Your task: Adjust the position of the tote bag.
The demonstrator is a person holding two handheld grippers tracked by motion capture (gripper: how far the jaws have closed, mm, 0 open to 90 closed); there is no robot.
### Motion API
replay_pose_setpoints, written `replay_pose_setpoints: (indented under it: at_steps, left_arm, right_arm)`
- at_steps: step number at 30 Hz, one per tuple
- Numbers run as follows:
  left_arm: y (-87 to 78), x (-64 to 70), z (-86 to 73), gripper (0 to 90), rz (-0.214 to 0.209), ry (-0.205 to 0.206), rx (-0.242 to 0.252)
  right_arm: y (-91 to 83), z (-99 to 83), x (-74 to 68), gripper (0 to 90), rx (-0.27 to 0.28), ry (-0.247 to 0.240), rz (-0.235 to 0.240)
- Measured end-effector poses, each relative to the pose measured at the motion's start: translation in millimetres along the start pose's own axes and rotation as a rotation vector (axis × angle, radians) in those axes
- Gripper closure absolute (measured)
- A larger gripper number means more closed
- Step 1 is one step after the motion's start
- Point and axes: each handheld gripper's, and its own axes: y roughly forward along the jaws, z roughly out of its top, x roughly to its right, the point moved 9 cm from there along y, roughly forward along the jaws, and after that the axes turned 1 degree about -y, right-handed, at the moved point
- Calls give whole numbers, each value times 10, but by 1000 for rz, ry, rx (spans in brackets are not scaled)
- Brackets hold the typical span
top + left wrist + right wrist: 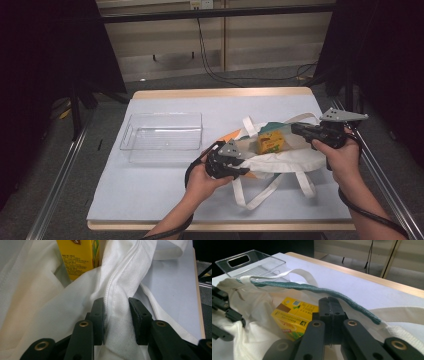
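- The left tool point(116, 315) has its jaws set on either side of a raised fold of the white bag point(75, 315), along the zip seam point(117, 277); cloth fills the gap, and the pads press it from both sides.
- The right tool point(329, 307) is clenched, its two jaws meeting flat; whether they pinch the bag's cloth cannot be told.
- In the high view the left tool point(239, 170) sits at the bag's near-left rim and the right tool point(300, 129) at its far-right rim, with the mouth held apart between them.
- A yellow carton point(270, 142) sits inside the open bag point(285, 162), near the green-edged rim point(332, 291).
- The bag lies on the right half of the worktop point(165, 185).
- A clear plastic tray point(162, 132) stands to its left, apart from it.
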Motion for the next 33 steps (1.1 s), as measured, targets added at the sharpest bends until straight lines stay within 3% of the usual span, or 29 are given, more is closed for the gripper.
replay_pose_setpoints:
  at_steps: [6, 8, 15, 23, 33]
  left_arm:
    - [-1, 15, -11, 676, -3, -7, -2]
    - [-4, 13, -16, 676, -7, 11, -10]
    - [-9, 28, -29, 676, -16, -12, -15]
    - [-17, 32, -38, 676, -22, 11, -22]
    - [-27, 39, -48, 676, -23, 7, -28]
  right_arm:
    - [57, 35, 50, 900, 5, 11, -25]
    - [76, 34, 67, 900, 4, 16, -31]
    - [133, 39, 123, 900, 1, 17, -47]
    - [205, 54, 179, 900, -7, 29, -66]
    - [253, 71, 214, 900, -10, 36, -75]
